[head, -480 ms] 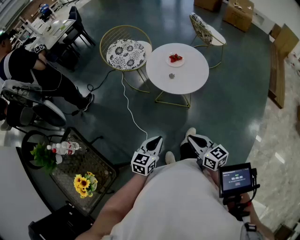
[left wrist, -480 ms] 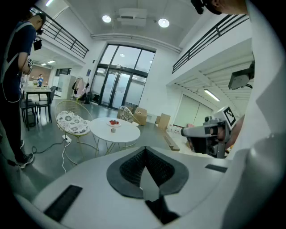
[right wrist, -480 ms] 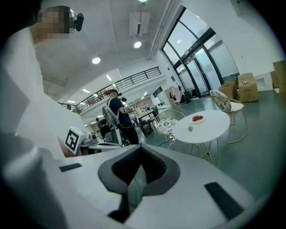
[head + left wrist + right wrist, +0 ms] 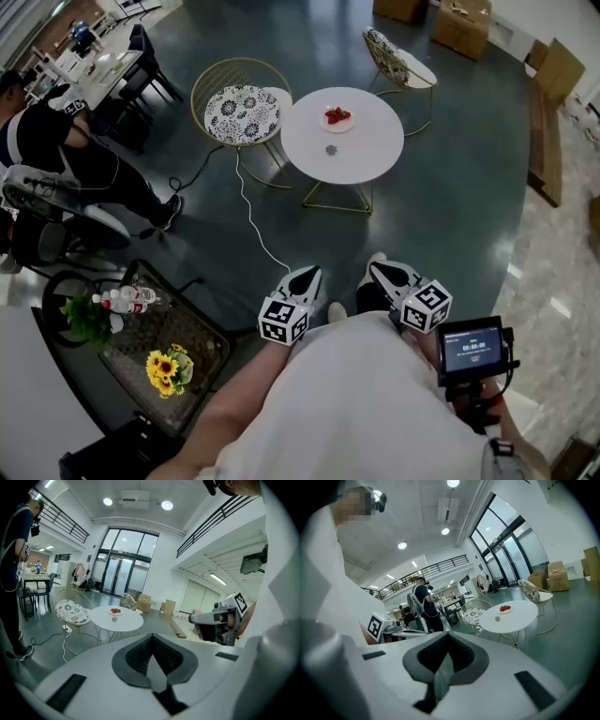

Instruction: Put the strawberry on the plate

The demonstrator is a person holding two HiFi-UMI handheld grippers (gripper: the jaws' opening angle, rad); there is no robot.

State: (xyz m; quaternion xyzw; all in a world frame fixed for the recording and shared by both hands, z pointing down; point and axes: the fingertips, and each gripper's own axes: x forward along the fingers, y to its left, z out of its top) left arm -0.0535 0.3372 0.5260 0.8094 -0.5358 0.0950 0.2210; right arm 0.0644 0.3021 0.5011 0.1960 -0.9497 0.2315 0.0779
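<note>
The dark floor [image 4: 450, 206] is the biggest thing here, and most of it is bare. There is a wide open stretch between the person's shoes and the round white desk [image 4: 367, 157]. A thin white cable [image 4: 249, 211] runs across that stretch on the left side.

Two chairs stand at the desk's far edges. One is a round gold chair with a spotted cushion [image 4: 242, 112], touching the desk's left side. The other chair [image 4: 394, 54] is behind the desk on the right. The near edge of the desk has nothing in front of it.

Down on the left, close to the person, is a low glass desk [image 4: 192, 330] with sunflowers [image 4: 167, 366] and bottles [image 4: 127, 300] on it.

The left gripper [image 4: 305, 281] and the right gripper [image 4: 384, 274] are held close to the person's body, side by side. Both point toward the white desk. The jaws of each one are pressed together, with nothing between them.

The red strawberries [image 4: 337, 115] lie on a small white plate [image 4: 339, 127] near the far edge of the desk, well apart from both pairs of jaws. A tiny grey thing [image 4: 331, 149] sits on the desk just in front of the plate. It is too small to tell what it is.
</note>
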